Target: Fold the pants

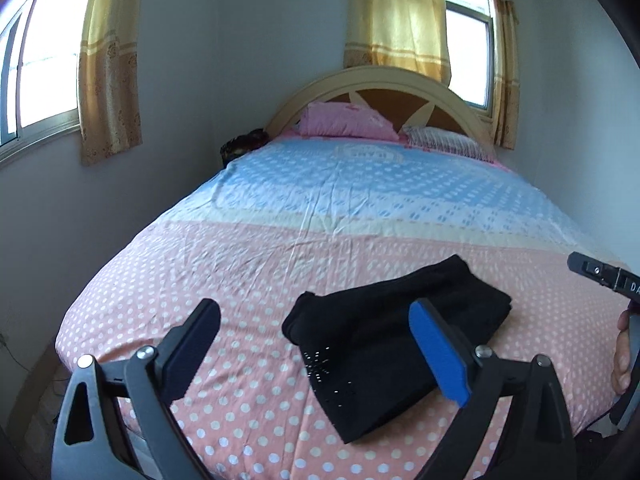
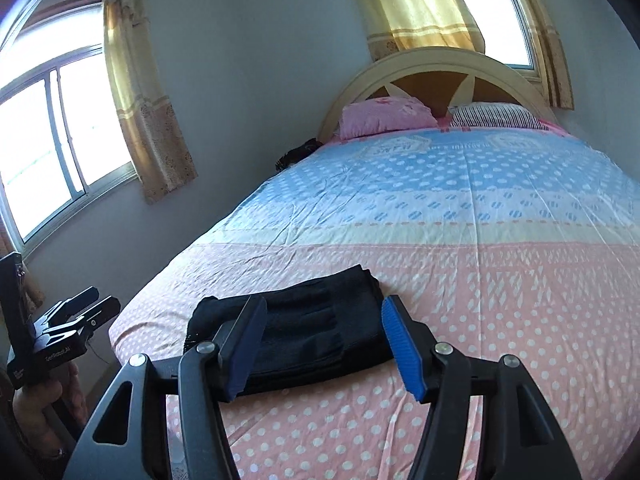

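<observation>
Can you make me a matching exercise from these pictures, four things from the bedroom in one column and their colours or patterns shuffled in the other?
Things:
1. pants
2. left pillow
3. right pillow
4. curtains

Colours or patterns:
A. striped
B. yellow
C. black
D. pink

Pairs: 1-C, 2-D, 3-A, 4-B

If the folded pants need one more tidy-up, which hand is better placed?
Probably the right. The right gripper is open and frames the folded pants squarely. The left gripper is open too, but the pants sit off toward its blue finger.
</observation>
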A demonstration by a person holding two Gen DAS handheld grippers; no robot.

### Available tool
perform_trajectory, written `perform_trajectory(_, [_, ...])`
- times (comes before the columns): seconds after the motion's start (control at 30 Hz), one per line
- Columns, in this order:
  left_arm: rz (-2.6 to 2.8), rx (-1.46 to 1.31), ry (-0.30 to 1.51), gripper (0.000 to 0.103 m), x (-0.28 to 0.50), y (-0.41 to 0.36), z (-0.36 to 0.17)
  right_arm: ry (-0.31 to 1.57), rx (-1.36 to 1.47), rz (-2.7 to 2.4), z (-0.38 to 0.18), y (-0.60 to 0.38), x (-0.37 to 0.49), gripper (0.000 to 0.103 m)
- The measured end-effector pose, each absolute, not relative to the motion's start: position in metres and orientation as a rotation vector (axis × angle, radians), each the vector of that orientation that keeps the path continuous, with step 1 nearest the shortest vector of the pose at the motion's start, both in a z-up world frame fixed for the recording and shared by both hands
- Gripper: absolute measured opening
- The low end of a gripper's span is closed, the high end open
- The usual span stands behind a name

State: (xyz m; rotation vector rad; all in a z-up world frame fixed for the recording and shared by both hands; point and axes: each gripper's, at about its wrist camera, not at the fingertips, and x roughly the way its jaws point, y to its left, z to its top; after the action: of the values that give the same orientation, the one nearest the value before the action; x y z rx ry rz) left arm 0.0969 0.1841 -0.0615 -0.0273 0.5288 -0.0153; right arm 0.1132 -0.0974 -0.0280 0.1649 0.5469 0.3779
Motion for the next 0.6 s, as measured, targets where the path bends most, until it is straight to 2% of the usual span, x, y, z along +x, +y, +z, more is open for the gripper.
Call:
perform_trajectory(0.2, [-0.038,0.014,0.444,0.1,0.075,0.168,-0.046,0.524,0.124,0.379,-0.021,-0.087,0.082,0.063])
perform_trajectory(0.6, [-0.084,0.014,0.428,0.101,0.064,0.149,-0.044,0.488,0.098,0.342,-0.014,-0.093,0.056,0.064])
